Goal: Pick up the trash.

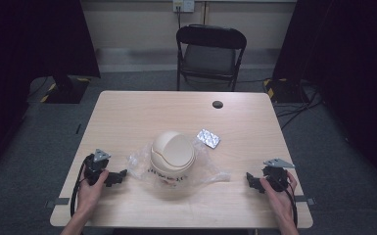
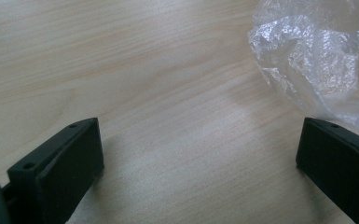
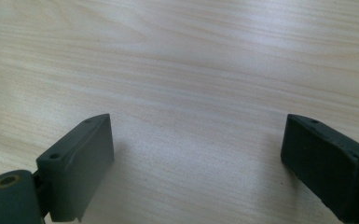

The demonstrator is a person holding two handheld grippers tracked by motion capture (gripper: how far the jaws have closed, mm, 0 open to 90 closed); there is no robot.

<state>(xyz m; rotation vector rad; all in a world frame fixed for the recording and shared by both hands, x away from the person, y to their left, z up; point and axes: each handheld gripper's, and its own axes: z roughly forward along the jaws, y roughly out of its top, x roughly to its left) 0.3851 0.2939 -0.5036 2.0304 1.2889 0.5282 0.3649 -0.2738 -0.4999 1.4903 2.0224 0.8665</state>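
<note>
Clear crinkled plastic bag [image 1: 176, 169] lies mid-surface, spread flat around a cream domed container [image 1: 172, 156] that sits on or in it; which, I cannot tell. Printed lettering shows near the container's foot, too small to read. A foil blister pack [image 1: 208, 138] lies just beyond the bag, apart from it.

Left gripper [image 1: 119, 176] rests low on the pale wood surface [image 1: 127, 117], jaws aimed at the bag's near edge. Jaws wide, nothing between them but bare wood. In the left gripper view the bag [image 2: 317, 60] bulges just ahead of one jaw tip, very near; contact not certain.

Right gripper [image 1: 251, 181] rests on the opposite side, jaws pointed toward the bag but well apart from it. Jaws wide, empty; bare wood grain ahead in the right gripper view.

Judgement: the grippers flank the bag, likely staged to take it from both sides, with the left better placed to pinch the film first.
</note>
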